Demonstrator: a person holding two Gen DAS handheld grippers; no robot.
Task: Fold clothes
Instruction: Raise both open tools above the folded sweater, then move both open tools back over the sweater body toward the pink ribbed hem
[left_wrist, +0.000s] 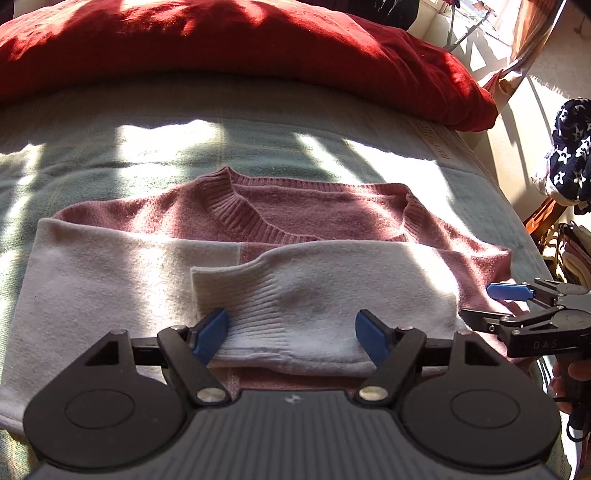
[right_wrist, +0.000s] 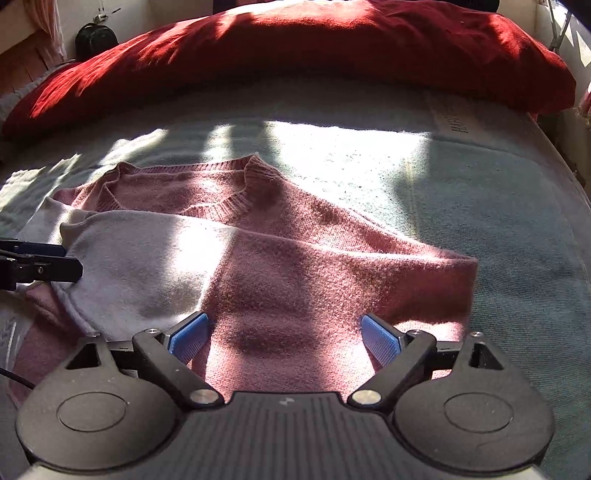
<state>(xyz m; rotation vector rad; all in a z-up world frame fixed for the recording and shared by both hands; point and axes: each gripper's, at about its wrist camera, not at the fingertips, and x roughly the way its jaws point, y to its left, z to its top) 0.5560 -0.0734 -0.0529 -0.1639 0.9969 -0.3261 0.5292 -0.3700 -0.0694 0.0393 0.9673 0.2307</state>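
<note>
Pink-and-white knit sweater (left_wrist: 280, 210) lies flat on the bed (left_wrist: 92, 147), sleeves folded across the body. Left tool (left_wrist: 291, 332) spread wide over the white ribbed cuff (left_wrist: 295, 295). Right tool (right_wrist: 284, 338) spread wide, empty, over pink sleeve (right_wrist: 332, 273).

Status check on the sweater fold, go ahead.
Left claw open over the white cuff. Right claw open over pink sweater, sleeves folded in. Nothing blocking.

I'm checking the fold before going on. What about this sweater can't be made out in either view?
- Sweater hem: left wrist view, hidden behind the left gripper.
- Its near edge: right wrist view, hidden behind the right gripper.
- Left sleeve end: right wrist view, covered by the left gripper's fingers.
</note>
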